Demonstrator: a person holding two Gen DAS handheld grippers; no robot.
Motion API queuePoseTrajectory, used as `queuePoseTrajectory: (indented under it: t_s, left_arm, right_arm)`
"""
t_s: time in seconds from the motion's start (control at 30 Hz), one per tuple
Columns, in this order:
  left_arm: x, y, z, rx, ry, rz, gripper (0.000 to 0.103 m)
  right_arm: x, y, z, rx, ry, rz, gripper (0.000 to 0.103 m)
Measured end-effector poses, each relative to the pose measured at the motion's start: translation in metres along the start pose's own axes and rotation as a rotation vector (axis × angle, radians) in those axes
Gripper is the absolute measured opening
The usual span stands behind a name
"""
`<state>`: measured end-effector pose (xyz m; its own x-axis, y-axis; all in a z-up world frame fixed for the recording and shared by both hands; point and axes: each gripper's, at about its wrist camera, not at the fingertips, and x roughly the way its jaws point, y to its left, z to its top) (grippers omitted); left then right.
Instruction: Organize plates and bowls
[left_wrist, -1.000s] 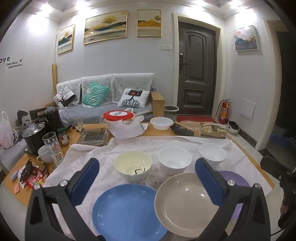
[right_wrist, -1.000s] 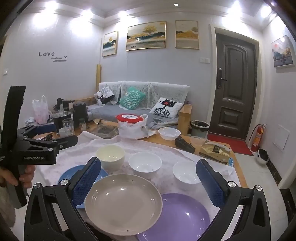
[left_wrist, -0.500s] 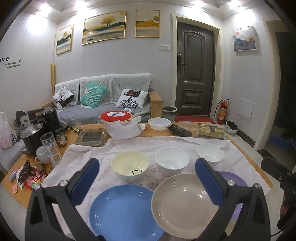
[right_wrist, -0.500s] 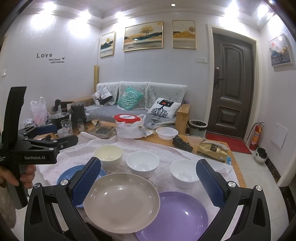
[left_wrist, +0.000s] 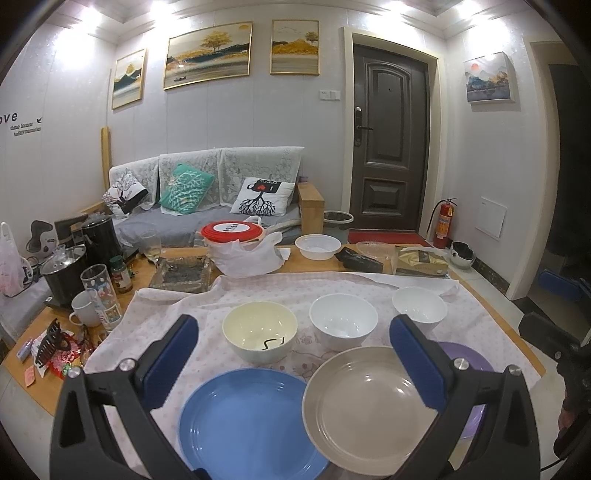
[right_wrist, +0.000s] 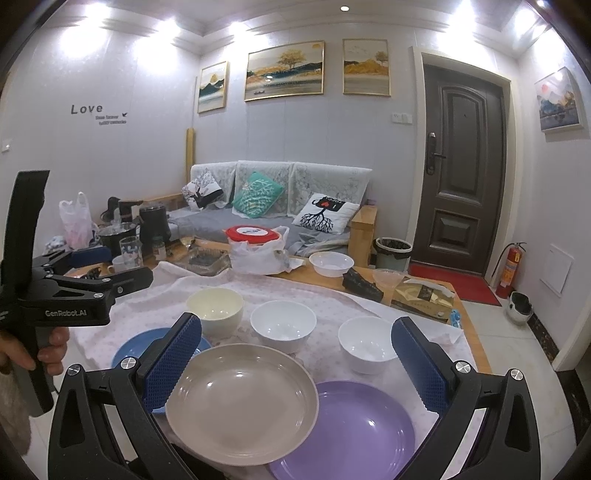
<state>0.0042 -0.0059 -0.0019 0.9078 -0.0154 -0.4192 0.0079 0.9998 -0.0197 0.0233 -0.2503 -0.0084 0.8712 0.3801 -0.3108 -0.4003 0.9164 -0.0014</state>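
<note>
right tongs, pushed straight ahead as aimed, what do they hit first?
Likely the middle white bowl, which sits just past the beige plate between the open right tongs. They seem to hover above the plate, though height and depth are unclear through the fisheye.

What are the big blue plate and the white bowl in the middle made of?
The round blue plate looks like glazed ceramic or maybe melamine: smooth, evenly coloured, with soft ceiling-light reflections. The middle white bowl looks like glossy porcelain or opal glass, given its bright white shine and thin rim. The pictures alone cannot settle which.
</note>
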Motion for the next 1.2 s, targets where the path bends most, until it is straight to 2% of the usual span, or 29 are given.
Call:
queuePoseTrajectory:
  t_s: [1.2]
  left_arm:
    - [-0.0030, -0.0039, -0.0003, 0.008, -0.008, -0.003, 0.103]
  right_arm:
    - [0.0010, 0.0011, 0.0010, 0.003, 0.003, -0.004, 0.102]
